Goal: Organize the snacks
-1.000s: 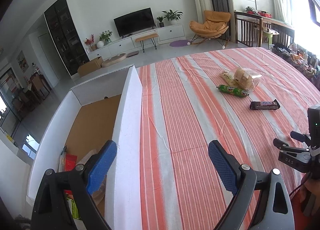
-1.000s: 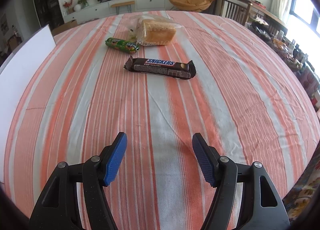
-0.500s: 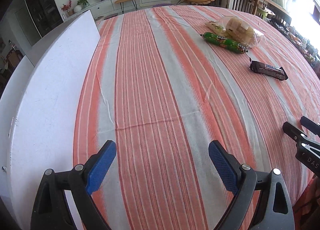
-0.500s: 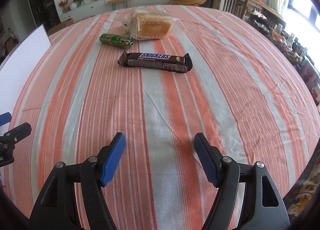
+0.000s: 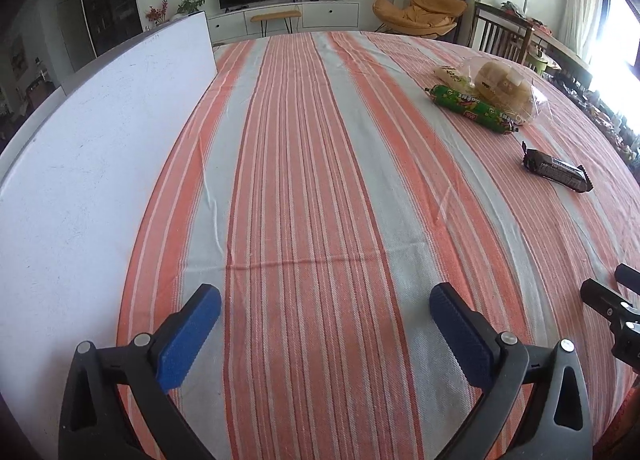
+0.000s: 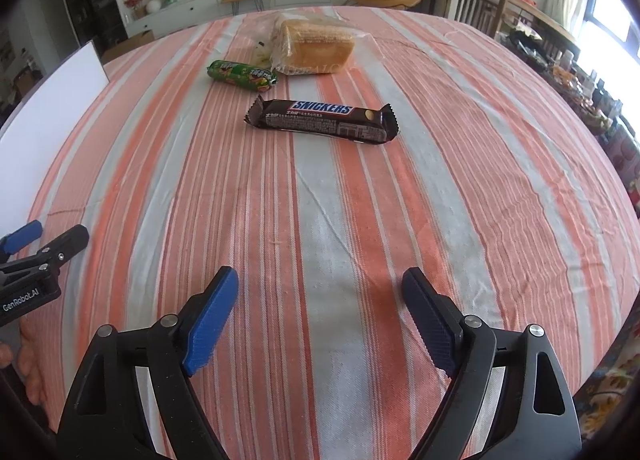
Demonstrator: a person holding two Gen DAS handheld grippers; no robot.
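Brown-wrapped Snickers bar (image 6: pixel 322 122) lying flat on the striped tablecloth (image 6: pixel 328 220), crosswise to the stripes, dead ahead of the right gripper (image 6: pixel 318 324) and well apart from it. Just beyond, a green tube snack (image 6: pixel 241 75) and, touching its far end, a bagged loaf of bread (image 6: pixel 312 46); 3 snacks out in the open, none picked up yet. Off to the left edge of the table, a white box wall (image 5: pixel 100 164), likely the place for them, though nothing of its inside visible from either wrist view. Next step, by the look of it: going for the bar. Best done by coming in low over the cloth, straddling the bar across its narrow width near the middle, not the crimped ends, then closing gently to avoid crushing or skating it along the fabric. Slippery wrapper, so a square, centred pinch needed. Right gripper angled steeply down toward the cloth, jaws opening and already wide, nothing between the blue pads (image 6: pixel 210 326). Left gripper (image 5: pixel 324 330) likewise pitched down beside the white wall, jaws opening to full spread, empty too, only bare cloth between its pads (image 5: pixel 188 336). Part of a hand (image 6: pixel 28 360) on the left tool, visible at the edge of the right view.
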